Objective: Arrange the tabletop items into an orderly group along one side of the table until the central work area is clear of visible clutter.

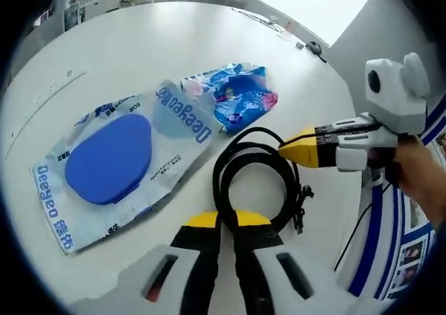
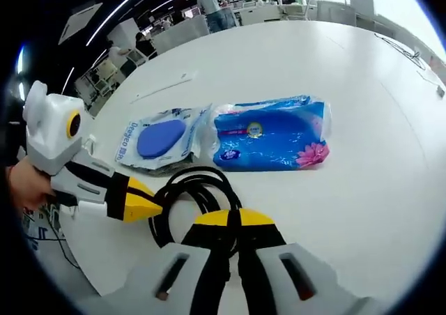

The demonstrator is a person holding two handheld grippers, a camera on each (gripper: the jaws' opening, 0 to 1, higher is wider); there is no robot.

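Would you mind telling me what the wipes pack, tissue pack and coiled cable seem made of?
Wipes pack: glossy plastic film, wrinkled, with a smooth blue lid, likely hard plastic. Tissue pack: shiny crinkled plastic wrap. Cable: matte black, probably rubber or plastic sheathing.

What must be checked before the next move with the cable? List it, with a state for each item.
1. Left tongs hold the black cable: ok, the cable runs between its closed jaws.
2. Right tongs hold the cable: cannot tell; its jaws are together at the coil's edge.
3. Cable is coiled: ok, the loops lie bundled on the table.
4. Wipes pack and tissue pack are grouped: ok, they lie side by side.
5. Wipes pack is free of the cable: cannot tell; its corner lies close to the coil.
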